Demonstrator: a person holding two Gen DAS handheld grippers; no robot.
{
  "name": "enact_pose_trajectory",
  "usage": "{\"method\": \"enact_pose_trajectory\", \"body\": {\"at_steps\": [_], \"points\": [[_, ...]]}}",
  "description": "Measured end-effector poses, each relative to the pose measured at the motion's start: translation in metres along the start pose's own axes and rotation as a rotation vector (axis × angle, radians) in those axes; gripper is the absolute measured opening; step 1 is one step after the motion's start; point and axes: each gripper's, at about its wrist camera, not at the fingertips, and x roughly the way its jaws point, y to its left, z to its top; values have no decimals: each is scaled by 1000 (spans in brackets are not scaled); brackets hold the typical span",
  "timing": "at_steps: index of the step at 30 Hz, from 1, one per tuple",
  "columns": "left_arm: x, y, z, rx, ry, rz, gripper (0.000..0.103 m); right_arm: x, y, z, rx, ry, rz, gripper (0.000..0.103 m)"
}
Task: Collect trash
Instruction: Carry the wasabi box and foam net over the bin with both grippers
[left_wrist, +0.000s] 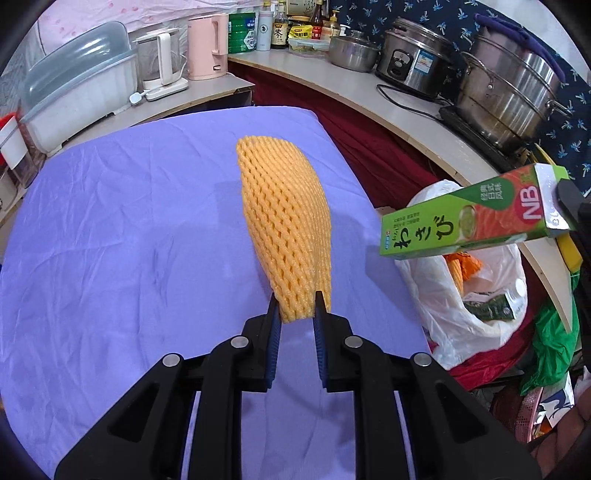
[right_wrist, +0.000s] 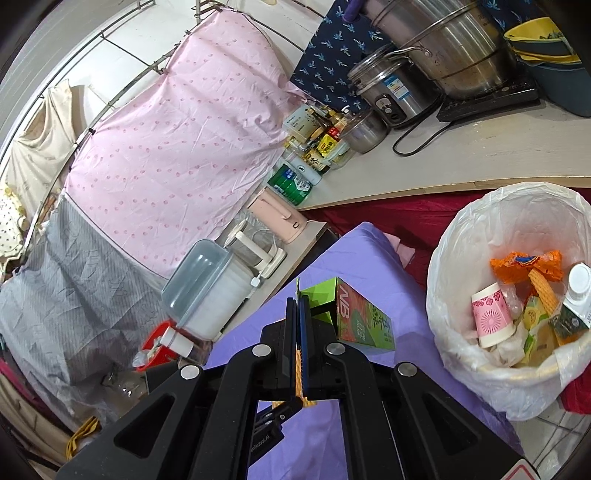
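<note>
My left gripper (left_wrist: 297, 304) is shut on the lower end of a yellow foam fruit net (left_wrist: 284, 225), which hangs lifted above the purple tablecloth (left_wrist: 129, 240). My right gripper (right_wrist: 298, 301) is shut on the end flap of a green wasabi box (right_wrist: 364, 319). In the left wrist view that box (left_wrist: 469, 218) is held in the air above the white trash bag (left_wrist: 476, 314), which stands beyond the table's right edge. The right wrist view shows the trash bag (right_wrist: 461, 258) lining a bin, with a paper cup (right_wrist: 493, 319), orange wrapper and other trash inside.
A curved counter (left_wrist: 369, 92) behind the table carries steel pots (left_wrist: 513, 92), a rice cooker (left_wrist: 413, 59), bottles and a pink kettle (left_wrist: 207, 48). A covered plastic dish container (left_wrist: 77, 81) stands at the left. Red cloth and clutter lie on the floor at the right.
</note>
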Motion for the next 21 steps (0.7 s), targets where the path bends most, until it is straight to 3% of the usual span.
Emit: {"method": "enact_pose_trajectory", "body": {"at_steps": [11,21], "points": [[-43,-17,-32,26,-14,-32,16,-45,13,-14,-11,-8,-3,3],[-68,-59,-26,82,-57,-65,16,-86,3,-4,-16,-54,-30,3]]}}
